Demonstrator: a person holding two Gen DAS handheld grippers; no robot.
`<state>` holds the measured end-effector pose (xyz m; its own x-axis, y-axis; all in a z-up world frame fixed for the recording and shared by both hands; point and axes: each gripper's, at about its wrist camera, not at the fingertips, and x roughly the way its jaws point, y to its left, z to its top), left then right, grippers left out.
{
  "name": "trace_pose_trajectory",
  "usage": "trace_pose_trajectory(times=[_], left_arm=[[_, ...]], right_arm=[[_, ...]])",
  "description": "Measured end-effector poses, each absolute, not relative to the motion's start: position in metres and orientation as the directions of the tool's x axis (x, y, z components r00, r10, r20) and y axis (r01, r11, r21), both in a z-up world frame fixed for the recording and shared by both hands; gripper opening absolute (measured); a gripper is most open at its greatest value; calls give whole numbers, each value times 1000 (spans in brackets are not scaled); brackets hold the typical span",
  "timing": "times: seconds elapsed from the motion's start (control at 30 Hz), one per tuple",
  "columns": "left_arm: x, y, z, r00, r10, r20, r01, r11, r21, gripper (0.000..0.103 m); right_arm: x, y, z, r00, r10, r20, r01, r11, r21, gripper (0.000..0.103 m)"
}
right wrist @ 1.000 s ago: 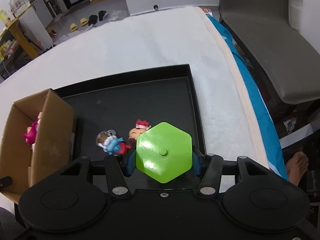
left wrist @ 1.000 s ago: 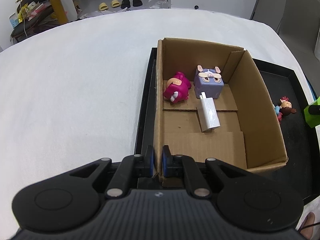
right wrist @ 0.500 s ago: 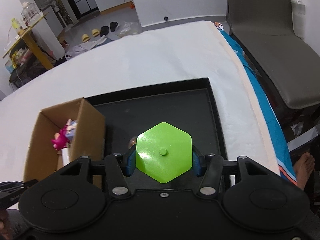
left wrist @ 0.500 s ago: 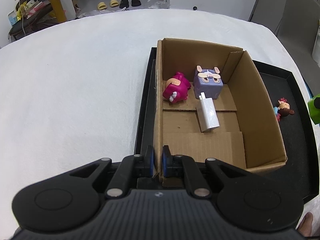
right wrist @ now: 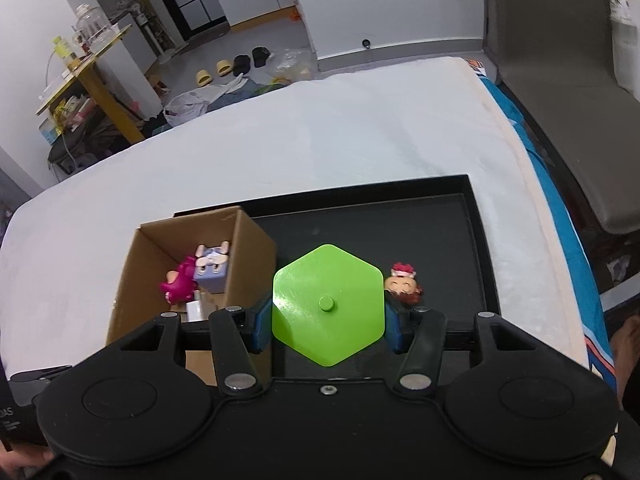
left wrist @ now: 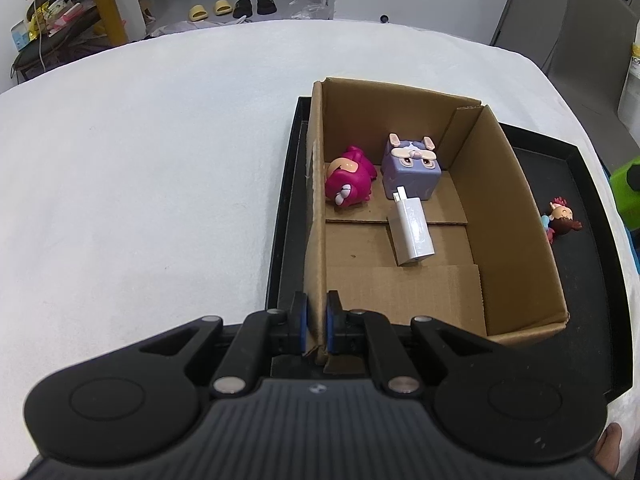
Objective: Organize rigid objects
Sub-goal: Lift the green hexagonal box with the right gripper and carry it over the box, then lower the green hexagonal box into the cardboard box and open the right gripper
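Note:
A cardboard box (left wrist: pixel 516 216) stands on a black tray (left wrist: pixel 588 312). My left gripper (left wrist: pixel 317 322) is shut on the box's near left wall. Inside lie a pink toy (left wrist: pixel 350 186), a purple cube toy (left wrist: pixel 410 170) and a white charger (left wrist: pixel 412 232). My right gripper (right wrist: pixel 328 320) is shut on a green hexagonal block (right wrist: pixel 328 304), held above the tray (right wrist: pixel 440 216) right of the box (right wrist: pixel 252 256). A small doll (right wrist: pixel 404 284) lies on the tray behind the block; the same doll (left wrist: pixel 560 218) shows right of the box in the left wrist view.
The tray sits on a white bed cover (left wrist: pixel 140 184). A grey chair (right wrist: pixel 568 92) stands beyond the bed's right edge. Shoes (right wrist: pixel 232 66), bags and a yellow shelf (right wrist: pixel 92 80) are on the floor past the far edge. A bare foot (right wrist: pixel 628 340) shows at right.
My right gripper has risen and drawn back with the green block, so the box and more of the room come into view. The left gripper keeps its grip on the box wall.

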<state>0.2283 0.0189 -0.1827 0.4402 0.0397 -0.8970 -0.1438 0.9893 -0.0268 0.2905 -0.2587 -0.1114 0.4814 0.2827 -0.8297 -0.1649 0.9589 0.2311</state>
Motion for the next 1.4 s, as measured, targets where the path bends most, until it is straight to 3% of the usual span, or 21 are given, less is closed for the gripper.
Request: trace_pose_trajectory(times=[0.83,1.4], left_arm=[[226,25,-184,450,6,-893,-137,989,-63,9],[225,29,-184,452,-9,-892,-159,983,-91,9]], right_arm=[[299,-154,-97,439,330,-836,-331,924,191,52],[304,-98,-129,306,411,-859,-344,889,303,52]])
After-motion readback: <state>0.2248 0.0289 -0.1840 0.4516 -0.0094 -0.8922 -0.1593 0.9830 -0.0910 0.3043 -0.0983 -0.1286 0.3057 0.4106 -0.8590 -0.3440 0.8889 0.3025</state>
